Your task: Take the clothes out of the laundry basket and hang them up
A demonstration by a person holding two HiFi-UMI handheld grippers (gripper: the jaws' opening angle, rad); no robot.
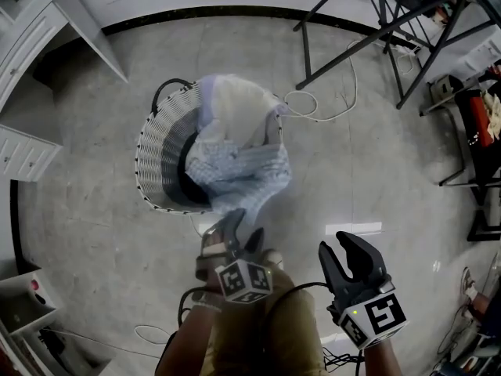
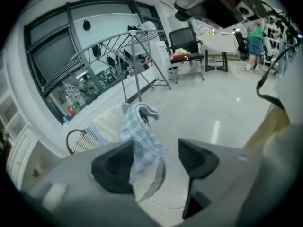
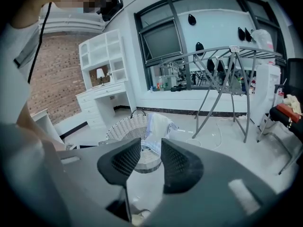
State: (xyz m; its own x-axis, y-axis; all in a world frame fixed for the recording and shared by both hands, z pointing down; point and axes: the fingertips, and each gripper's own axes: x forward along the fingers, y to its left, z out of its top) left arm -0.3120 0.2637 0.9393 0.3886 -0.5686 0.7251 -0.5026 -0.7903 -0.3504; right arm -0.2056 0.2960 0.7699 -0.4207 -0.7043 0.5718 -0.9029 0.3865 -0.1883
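Wicker laundry basket (image 1: 145, 159) stood on the tiled floor (image 1: 94, 233), with a pale blue checked garment (image 1: 243, 171) draped over its near rim. Left gripper (image 1: 244, 227): jaws wide apart, a fold of that garment hanging between them, unpinched. Right gripper (image 1: 338, 247): jaws narrowly apart, empty. Step judged: taking hold of the garment. Next move: close on the fold, lift it clear, carry it to the drying rack (image 1: 381, 35).
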